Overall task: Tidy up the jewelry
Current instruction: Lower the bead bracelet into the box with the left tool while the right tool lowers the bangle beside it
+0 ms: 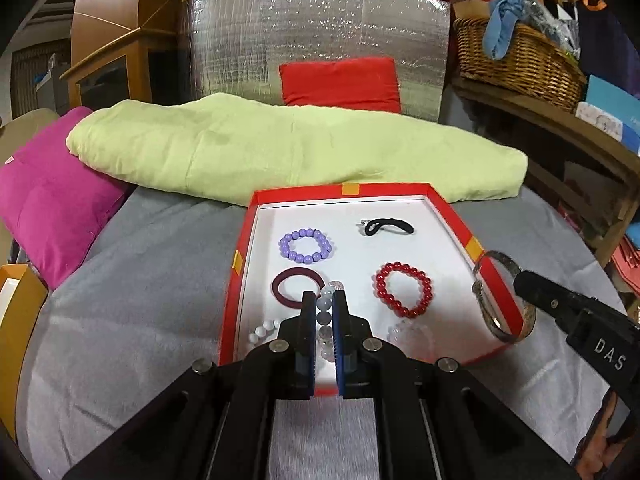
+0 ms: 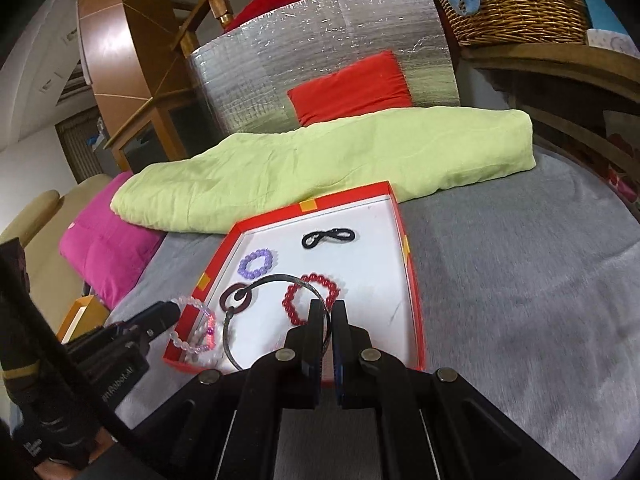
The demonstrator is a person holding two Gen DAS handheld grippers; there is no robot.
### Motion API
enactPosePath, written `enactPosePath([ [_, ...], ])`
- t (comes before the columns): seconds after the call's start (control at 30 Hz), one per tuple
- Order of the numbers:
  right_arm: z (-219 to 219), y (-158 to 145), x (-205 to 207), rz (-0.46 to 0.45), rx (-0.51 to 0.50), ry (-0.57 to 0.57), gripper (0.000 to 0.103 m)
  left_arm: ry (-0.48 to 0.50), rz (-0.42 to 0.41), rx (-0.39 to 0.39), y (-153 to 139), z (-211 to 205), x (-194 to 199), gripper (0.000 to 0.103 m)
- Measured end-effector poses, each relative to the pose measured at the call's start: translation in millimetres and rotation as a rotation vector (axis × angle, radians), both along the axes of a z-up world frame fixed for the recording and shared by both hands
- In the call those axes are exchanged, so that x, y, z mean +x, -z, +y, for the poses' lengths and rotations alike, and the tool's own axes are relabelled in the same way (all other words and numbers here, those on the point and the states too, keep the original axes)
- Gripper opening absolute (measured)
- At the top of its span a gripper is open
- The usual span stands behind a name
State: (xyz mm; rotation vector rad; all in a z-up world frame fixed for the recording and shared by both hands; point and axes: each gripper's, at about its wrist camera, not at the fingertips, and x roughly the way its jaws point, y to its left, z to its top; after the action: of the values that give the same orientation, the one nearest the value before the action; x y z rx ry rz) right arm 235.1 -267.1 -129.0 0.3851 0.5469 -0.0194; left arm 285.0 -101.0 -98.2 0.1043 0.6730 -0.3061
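- Left gripper (image 1: pixel 324 300) pinched on pale bead bracelet (image 1: pixel 325 320), strand running lengthwise between fingers, above red tray (image 1: pixel 452 216).
- Right gripper (image 2: pixel 327 312) clamped on thin metal bangle (image 2: pixel 256 286), loop extending leftward over tray's near end.

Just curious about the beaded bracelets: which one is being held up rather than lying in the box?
The pale clear-beaded bracelet, pinched in the left gripper. The purple and red ones lie flat in the red box.

A tray (image 1: pixel 452 216) sits on the bed (image 1: pixel 140 280), a folded blanket (image 1: pixel 280 152) behind it. In the tray lie bead bracelets (image 1: pixel 306 245), a ring (image 1: pixel 298 286) and a hair tie (image 1: pixel 390 227).
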Motion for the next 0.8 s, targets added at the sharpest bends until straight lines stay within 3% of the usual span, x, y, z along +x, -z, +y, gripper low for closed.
enactPosePath([
  [0.4, -29, 7, 61, 0.046, 0.080, 0.037, 0.004, 0.018, 0.018, 0.109, 11, -28, 46, 0.008],
  [0.8, -43, 24, 111, 0.166, 0.135, 0.068, 0.004, 0.060, 0.095, 0.072, 23, -37, 71, 0.008],
])
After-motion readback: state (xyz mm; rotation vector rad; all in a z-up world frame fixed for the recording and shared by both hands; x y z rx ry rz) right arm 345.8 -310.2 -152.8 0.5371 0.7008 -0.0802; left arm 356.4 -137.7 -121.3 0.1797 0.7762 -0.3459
